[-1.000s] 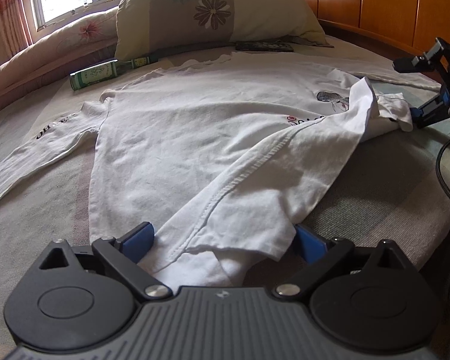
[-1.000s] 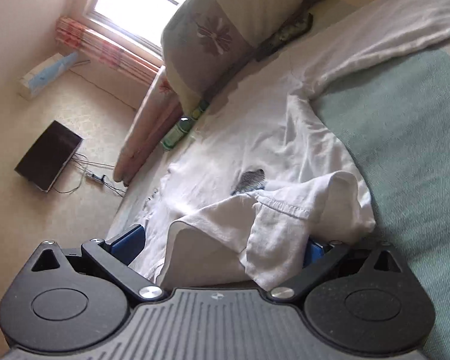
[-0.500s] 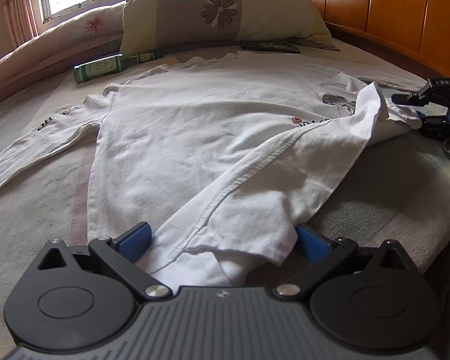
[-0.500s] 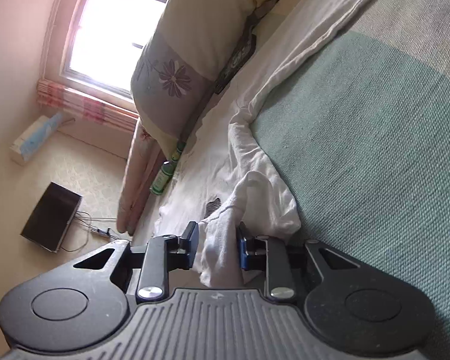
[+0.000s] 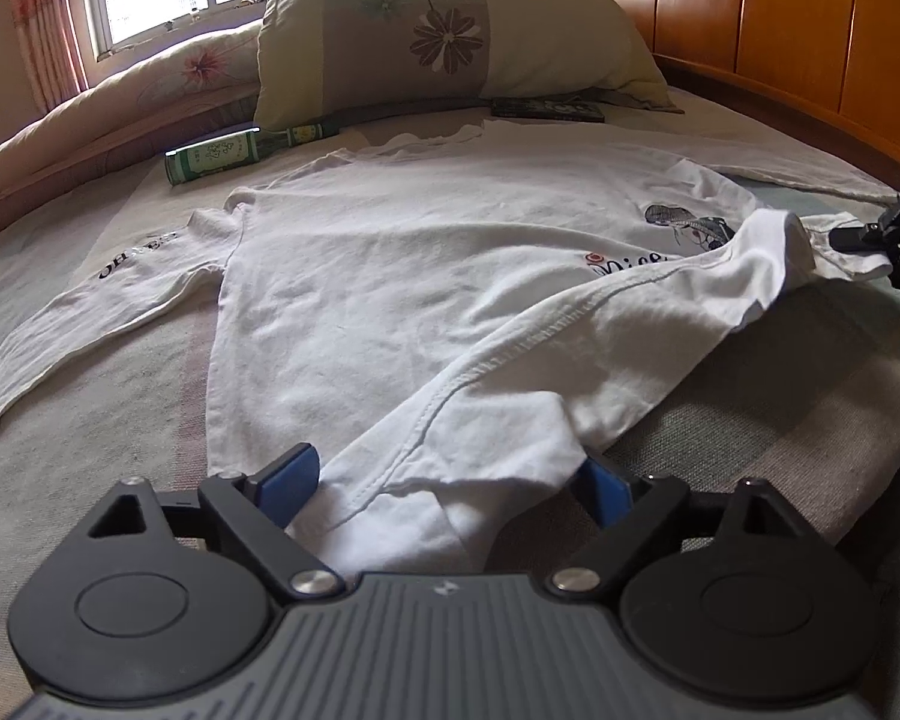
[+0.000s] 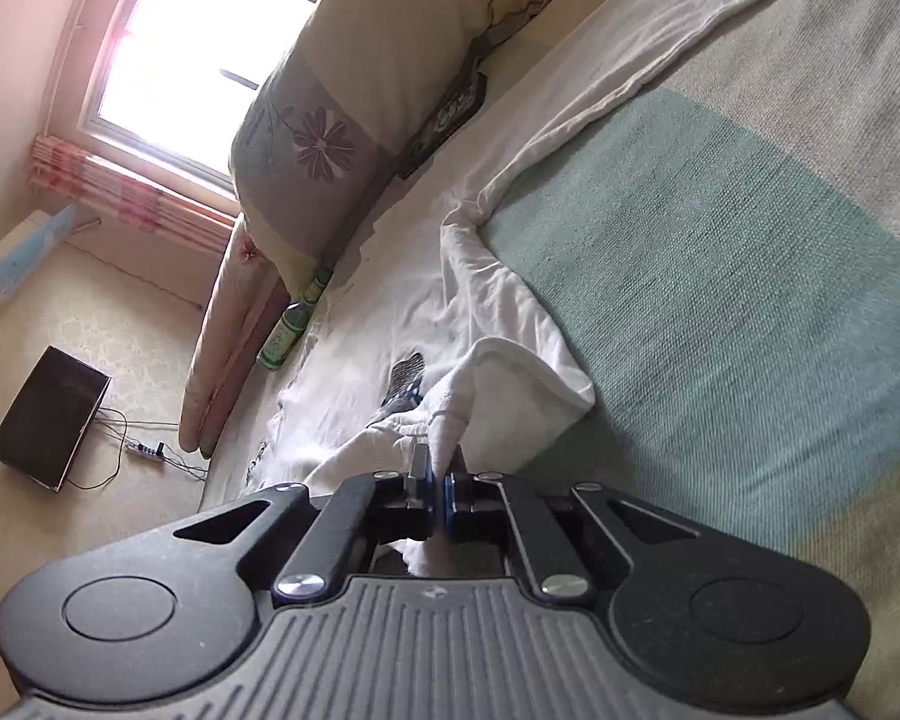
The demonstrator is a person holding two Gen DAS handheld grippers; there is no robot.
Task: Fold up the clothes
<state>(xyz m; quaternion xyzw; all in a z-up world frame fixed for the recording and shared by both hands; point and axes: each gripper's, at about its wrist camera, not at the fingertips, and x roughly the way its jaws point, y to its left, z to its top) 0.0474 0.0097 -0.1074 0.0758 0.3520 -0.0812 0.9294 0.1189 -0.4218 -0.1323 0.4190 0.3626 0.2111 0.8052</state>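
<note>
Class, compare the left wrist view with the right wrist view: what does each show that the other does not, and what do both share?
Left wrist only: the orange wooden headboard, the black lettering on the shirt's outstretched sleeve, and the left tool closing around the hem, pads not yet pressing.

Right wrist only: the black flat box with cables on the floor, and the right tool shut on bunched cloth.

Both: the white long-sleeved shirt, the flower-print pillow and the green bottle.

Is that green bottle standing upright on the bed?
No, the green bottle lies on its side on the bed, beside the flowered pillow.
</note>
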